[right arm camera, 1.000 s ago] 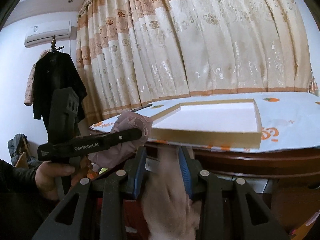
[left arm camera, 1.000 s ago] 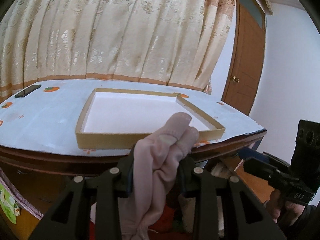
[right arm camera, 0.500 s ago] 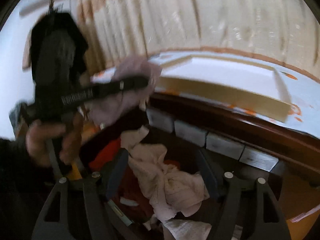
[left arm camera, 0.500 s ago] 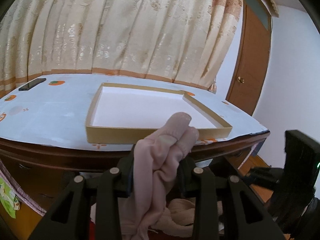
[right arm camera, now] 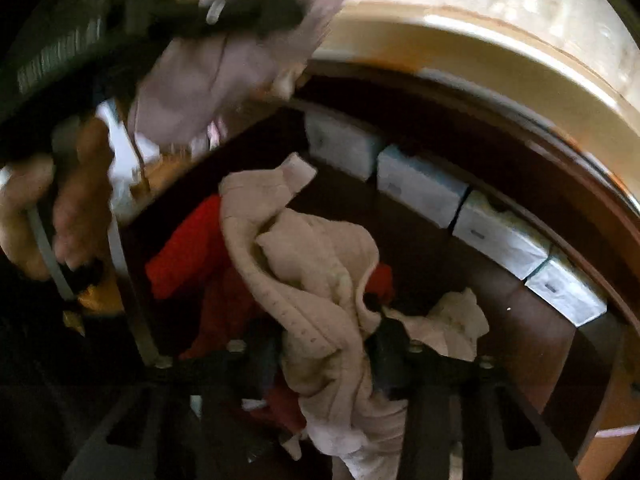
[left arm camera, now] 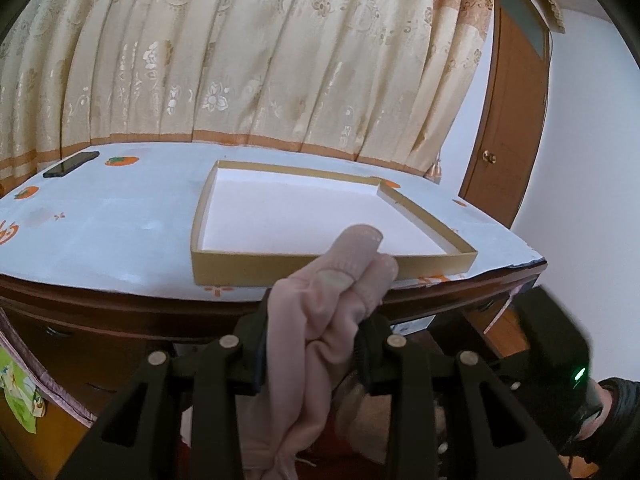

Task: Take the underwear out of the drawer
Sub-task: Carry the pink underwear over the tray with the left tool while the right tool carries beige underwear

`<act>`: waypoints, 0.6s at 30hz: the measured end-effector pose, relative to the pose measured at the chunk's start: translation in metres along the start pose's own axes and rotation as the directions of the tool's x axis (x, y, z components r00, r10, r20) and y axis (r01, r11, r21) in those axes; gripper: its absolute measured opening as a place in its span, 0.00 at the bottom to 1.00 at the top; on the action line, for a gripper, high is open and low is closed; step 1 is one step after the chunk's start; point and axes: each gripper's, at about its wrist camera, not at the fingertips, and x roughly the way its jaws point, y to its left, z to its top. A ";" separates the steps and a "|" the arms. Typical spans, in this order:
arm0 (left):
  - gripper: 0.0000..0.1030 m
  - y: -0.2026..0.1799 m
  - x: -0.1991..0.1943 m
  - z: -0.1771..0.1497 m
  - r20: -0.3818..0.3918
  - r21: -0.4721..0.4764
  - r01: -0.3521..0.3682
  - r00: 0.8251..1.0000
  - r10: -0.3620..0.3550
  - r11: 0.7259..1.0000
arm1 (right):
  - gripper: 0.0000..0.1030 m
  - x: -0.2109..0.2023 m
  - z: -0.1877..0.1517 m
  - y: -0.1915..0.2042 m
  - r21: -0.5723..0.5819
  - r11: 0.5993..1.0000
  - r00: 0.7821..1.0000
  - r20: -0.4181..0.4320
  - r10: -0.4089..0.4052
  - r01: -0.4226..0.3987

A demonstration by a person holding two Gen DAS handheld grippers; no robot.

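The left gripper (left arm camera: 312,344) points slightly downward, its jaws clamped on a bunched pink garment (left arm camera: 320,320). The right gripper (right arm camera: 326,356) tilts steeply down; its jaws have just been closing and, as far as the blur allows, pinch a beige garment (right arm camera: 316,280). A bare hand (right arm camera: 48,216) grips the left tool's handle.

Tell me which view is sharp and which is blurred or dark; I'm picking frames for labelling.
Left wrist view: sharp and evenly lit, fisheye-bent at the edges; the pink underwear and the gold-rimmed box lid read clearly. Right wrist view: dim inside the drawer, motion-smeared upper left, the beige underwear fairly clear.
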 end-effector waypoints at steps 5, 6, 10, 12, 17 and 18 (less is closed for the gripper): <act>0.32 -0.001 0.003 0.013 0.017 -0.003 0.005 1.000 -0.005 1.000 | 0.32 -0.044 0.005 -0.006 0.061 0.997 0.984 0.176 0.029 -0.040; 0.32 -0.002 0.005 0.017 0.020 -0.007 0.010 1.000 -0.009 1.000 | 0.32 -0.053 0.006 -0.005 0.066 0.997 0.979 0.205 0.024 -0.039; 0.32 -0.007 0.005 0.033 0.037 -0.014 0.027 0.999 -0.026 1.000 | 0.32 -0.076 0.018 -0.006 0.100 0.994 0.957 0.290 0.012 -0.043; 0.32 -0.011 0.004 0.043 0.053 -0.007 0.029 0.998 -0.029 1.000 | 0.32 -0.087 0.022 -0.008 0.111 0.993 0.946 0.323 0.001 -0.039; 0.32 -0.021 0.010 0.072 0.078 0.013 0.038 0.996 -0.039 0.999 | 0.32 -0.114 0.036 -0.033 0.169 0.984 0.923 0.385 -0.020 -0.049; 0.32 -0.023 0.012 0.078 0.083 0.017 0.040 0.996 -0.041 0.999 | 0.32 -0.119 0.038 -0.038 0.175 0.984 0.920 0.391 -0.026 -0.046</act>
